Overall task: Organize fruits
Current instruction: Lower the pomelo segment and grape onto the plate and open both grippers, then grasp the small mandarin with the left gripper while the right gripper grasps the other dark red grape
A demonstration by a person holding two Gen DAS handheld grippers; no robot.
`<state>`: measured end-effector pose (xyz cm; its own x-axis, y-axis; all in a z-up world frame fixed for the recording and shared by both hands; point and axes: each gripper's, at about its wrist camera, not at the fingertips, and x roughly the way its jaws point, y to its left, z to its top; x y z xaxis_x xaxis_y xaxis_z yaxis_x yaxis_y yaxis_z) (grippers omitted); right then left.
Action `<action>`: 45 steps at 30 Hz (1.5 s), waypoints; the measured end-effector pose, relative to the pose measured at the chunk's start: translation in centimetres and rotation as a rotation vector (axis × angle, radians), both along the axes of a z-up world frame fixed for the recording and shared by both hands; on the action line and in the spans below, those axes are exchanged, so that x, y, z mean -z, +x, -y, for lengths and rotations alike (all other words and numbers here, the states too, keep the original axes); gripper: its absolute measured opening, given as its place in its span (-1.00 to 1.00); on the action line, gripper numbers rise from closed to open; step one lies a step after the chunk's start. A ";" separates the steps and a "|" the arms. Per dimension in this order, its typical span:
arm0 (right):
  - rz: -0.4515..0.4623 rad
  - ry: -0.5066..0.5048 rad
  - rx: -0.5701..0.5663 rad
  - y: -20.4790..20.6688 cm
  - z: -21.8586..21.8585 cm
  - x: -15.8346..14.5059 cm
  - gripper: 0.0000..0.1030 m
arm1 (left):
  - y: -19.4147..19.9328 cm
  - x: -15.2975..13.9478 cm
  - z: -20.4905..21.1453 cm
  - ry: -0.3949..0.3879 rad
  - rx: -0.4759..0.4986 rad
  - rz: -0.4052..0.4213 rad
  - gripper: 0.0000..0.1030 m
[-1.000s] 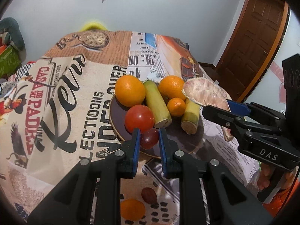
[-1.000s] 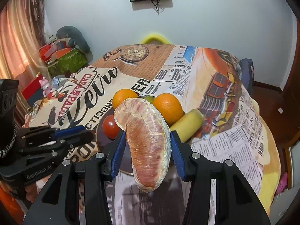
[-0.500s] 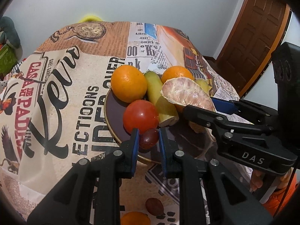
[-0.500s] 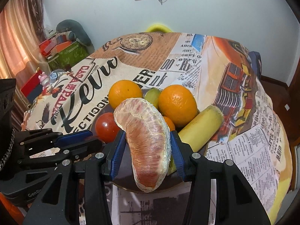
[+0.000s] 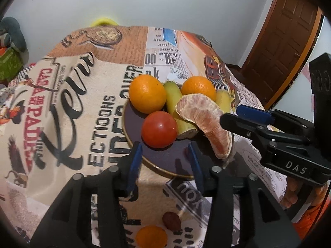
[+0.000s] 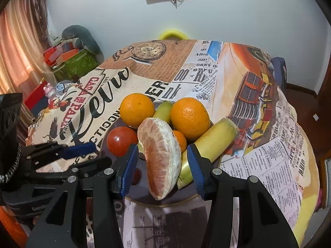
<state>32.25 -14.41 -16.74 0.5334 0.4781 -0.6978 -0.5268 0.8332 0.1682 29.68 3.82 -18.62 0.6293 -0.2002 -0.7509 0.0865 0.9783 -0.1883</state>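
Observation:
A dark plate [image 5: 163, 163] with a gold rim holds two oranges [image 5: 147, 94] [image 5: 198, 86], a red tomato [image 5: 159, 129] and two cut banana pieces [image 5: 175, 107] [image 6: 215, 136]. My left gripper [image 5: 164, 146] hangs at the plate's near rim; its jaws are opening with nothing between them. A dark red grape [image 6: 136, 176] lies on the plate, half hidden behind a finger. My right gripper [image 6: 162, 150] is shut on a peeled pomelo segment [image 6: 161, 157]. The segment hangs tilted low over the plate's right side [image 5: 206, 122].
A small mandarin [image 6: 180, 138] sits behind the segment. On the printed tablecloth [image 5: 82, 103] below my left gripper lie a brown fruit [image 5: 171, 220] and a small orange one [image 5: 151, 236]. A wooden door [image 5: 285, 41] stands at the right; boxes [image 6: 76, 62] and a curtain at the left.
My left gripper has opened and let go of the dark red grape. The right gripper has carried the pomelo segment leftward and lower over the plate.

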 end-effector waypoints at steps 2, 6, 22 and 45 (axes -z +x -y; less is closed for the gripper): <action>0.011 -0.005 0.000 -0.7 0.2 -0.5 -0.12 | -0.7 -0.7 -0.3 0.004 -0.008 0.011 -0.09; 0.025 -0.009 -0.003 -1.9 0.5 -1.4 -0.11 | -2.4 -2.1 -1.2 0.020 -0.031 0.031 -0.09; 0.069 -0.034 -0.037 -8.2 0.1 -3.8 -0.03 | -8.8 -3.6 -2.4 0.041 -0.052 0.034 -0.09; -0.057 -0.072 -0.066 -9.6 -1.2 1.1 0.00 | -8.6 3.4 -0.9 0.043 -0.007 -0.096 -0.38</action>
<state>22.67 -13.22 -17.79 0.4609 0.4588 -0.7597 -0.5727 0.8077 0.1403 21.03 4.74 -21.98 0.5549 -0.1622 -0.8159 0.0635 0.9862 -0.1529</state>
